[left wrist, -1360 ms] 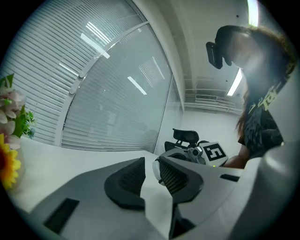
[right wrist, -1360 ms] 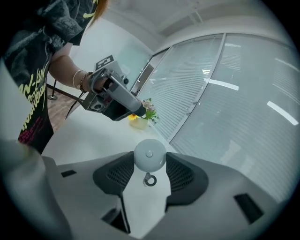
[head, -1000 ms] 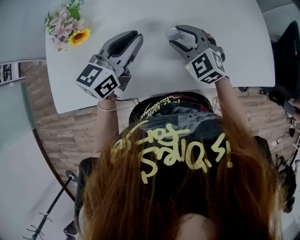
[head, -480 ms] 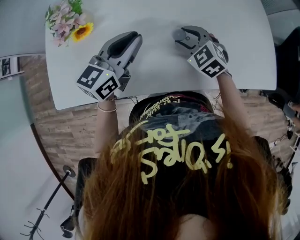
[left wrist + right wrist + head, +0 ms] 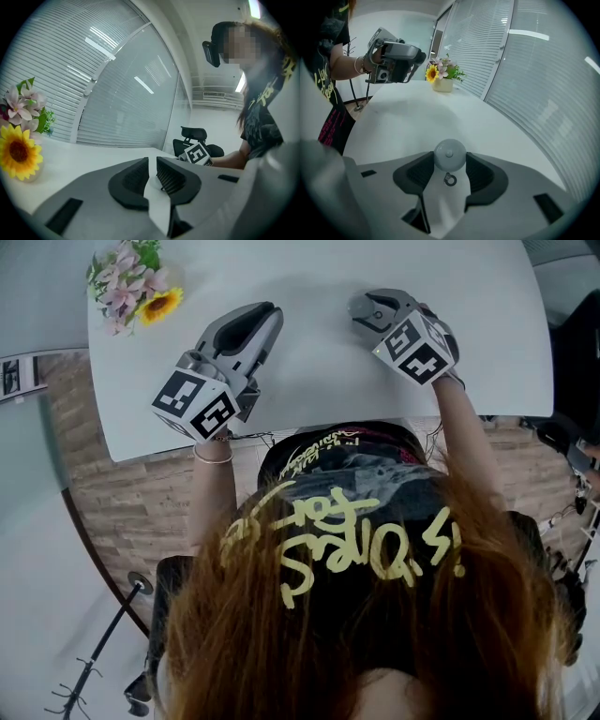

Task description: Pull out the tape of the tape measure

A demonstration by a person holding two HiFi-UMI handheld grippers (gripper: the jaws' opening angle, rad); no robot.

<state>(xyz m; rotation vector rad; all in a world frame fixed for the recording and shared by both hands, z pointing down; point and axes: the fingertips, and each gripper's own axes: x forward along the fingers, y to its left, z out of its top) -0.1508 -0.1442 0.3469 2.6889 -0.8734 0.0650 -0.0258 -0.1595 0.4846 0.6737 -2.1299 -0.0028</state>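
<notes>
Tipping forward over the last second, the right gripper (image 5: 368, 310) in the head view now points steeply down at the white rounded tabletop (image 5: 309, 381), and its black-and-white marker cube (image 5: 417, 345) has swung up over the jaws. The left gripper (image 5: 265, 315) has barely shifted, well apart to the side. The yellow brush lettering on the person's black shirt (image 5: 356, 521) is too stylised to read, and the cubes carry only square patterns. In the left gripper view the jaws have just been closing to a narrow slit with nothing between them. In the right gripper view the pads clamp either side of the small round pale-grey tape measure (image 5: 450, 153) at the jaw tips. Its small metal pull ring (image 5: 450, 179) hangs free below the case, and no tape is drawn out yet. I judge the case is now braced for the pull, and the narrowed left jaws suit pinching that ring. No brand or marking shows on the case.
</notes>
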